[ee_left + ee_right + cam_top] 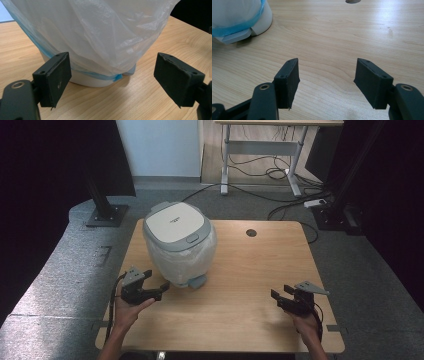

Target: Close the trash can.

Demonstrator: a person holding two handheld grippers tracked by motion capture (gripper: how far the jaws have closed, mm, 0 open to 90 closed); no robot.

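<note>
A white pedal bin [179, 242] with a grey-rimmed lid stands on the wooden table [250, 270], left of centre, and a translucent plastic bag [100, 32] with a blue edge hangs down over its sides. My left gripper [155, 284] sits low at the bin's near left side, its jaws open and nothing between them; in the left gripper view the bag and the bin's white base [87, 81] lie just ahead. My right gripper [281, 296] rests open near the table's front right, over bare wood, with the bin's foot pedal [235, 36] far off.
A round cable hole [251, 233] sits in the tabletop at the back. Dark stands [102, 205] and curtains flank the table. Beyond it are a desk frame [260, 150] and cables on the grey floor.
</note>
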